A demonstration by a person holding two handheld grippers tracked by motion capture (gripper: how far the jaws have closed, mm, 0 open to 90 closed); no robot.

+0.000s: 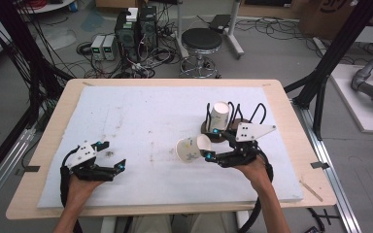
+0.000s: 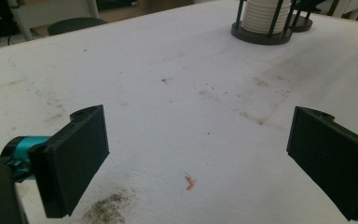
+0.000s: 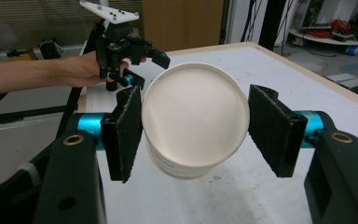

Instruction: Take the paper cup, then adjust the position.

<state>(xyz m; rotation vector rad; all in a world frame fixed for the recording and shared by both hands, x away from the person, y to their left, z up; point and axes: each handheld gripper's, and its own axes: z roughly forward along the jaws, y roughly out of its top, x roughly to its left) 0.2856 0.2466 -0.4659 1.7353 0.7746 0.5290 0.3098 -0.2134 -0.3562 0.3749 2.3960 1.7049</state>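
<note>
My right gripper is shut on a white paper cup with a faint printed pattern. The cup lies on its side in the air, mouth to the left, low over the white foam mat. In the right gripper view both pads press the sides of the cup, whose flat base faces the camera. A stack of white cups stands in a black wire holder just behind. My left gripper rests open at the mat's front left, with nothing between its fingers.
A second black wire holder stands right of the cup stack. The mat covers a wooden table. On the floor beyond it are a black stool, computer boxes and loose cables. Dark frame posts flank both sides.
</note>
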